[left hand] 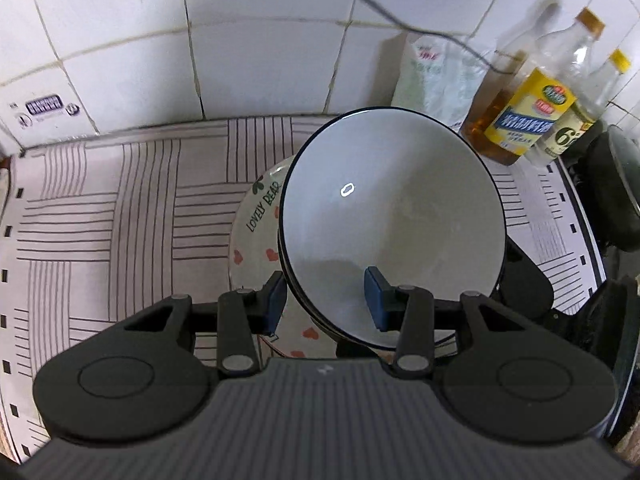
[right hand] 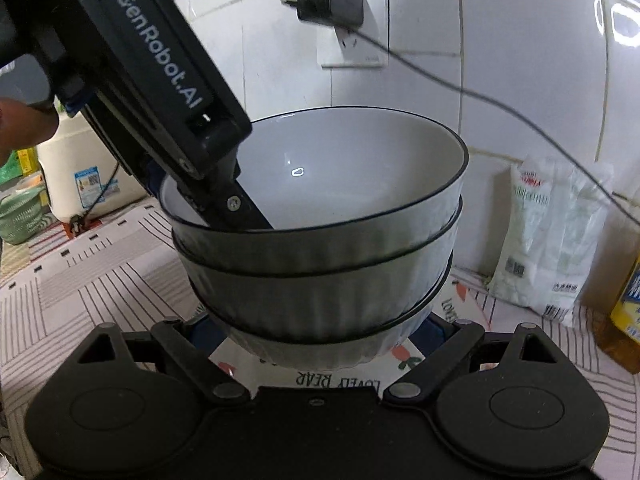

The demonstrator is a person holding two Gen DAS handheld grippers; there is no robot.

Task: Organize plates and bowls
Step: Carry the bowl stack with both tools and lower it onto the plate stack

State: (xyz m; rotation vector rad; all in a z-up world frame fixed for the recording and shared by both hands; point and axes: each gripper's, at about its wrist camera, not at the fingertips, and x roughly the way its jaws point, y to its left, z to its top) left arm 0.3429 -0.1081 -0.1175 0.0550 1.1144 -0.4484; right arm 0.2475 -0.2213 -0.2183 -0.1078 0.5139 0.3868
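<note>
Three nested white bowls with dark rims (right hand: 320, 248) stand on a "Lovely Bear" plate with red hearts (left hand: 256, 236), seen under the stack in the right wrist view (right hand: 340, 378). The top bowl (left hand: 392, 216) fills the left wrist view. My left gripper (left hand: 326, 300) straddles the top bowl's near rim, one blue pad (left hand: 376, 296) inside and one outside, with a wide gap; its body reaches into the bowl in the right wrist view (right hand: 224, 200). My right gripper (right hand: 320, 332) is spread wide around the stack's base; its fingertips are hidden behind the bowls.
The striped counter mat (left hand: 120, 216) runs to a tiled wall. Oil and vinegar bottles (left hand: 532, 112) and a white bag (left hand: 436, 76) stand at the back right. A charger and cable (right hand: 332, 2) hang on the wall. A white jug (right hand: 80, 168) stands left.
</note>
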